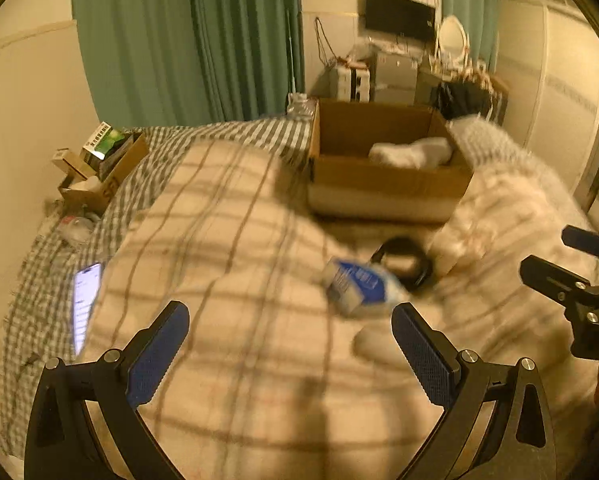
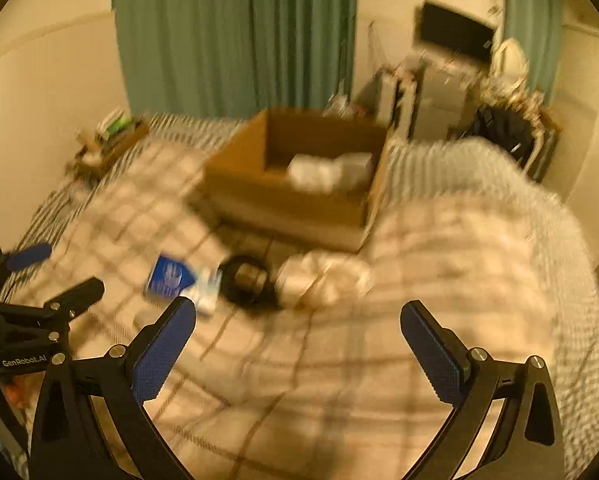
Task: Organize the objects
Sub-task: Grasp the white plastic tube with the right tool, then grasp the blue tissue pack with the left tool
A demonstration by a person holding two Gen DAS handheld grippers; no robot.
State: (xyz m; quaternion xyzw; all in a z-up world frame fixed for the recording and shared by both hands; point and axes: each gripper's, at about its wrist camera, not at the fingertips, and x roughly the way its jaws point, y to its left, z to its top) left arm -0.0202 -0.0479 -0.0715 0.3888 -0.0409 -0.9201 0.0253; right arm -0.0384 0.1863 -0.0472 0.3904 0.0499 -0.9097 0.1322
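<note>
Beyond both splayed tongs, blue packet, untouched on blanket

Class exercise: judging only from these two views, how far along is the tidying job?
Done: something white already lies in the cardboard box. In hand: nothing; left gripper and right gripper are open. Left: blue-and-white packet, black ring-shaped item and pale bundle lie on the blanket.

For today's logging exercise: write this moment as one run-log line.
left tool open | right tool open | blue packet on blanket | cardboard box holds white bundle
</note>
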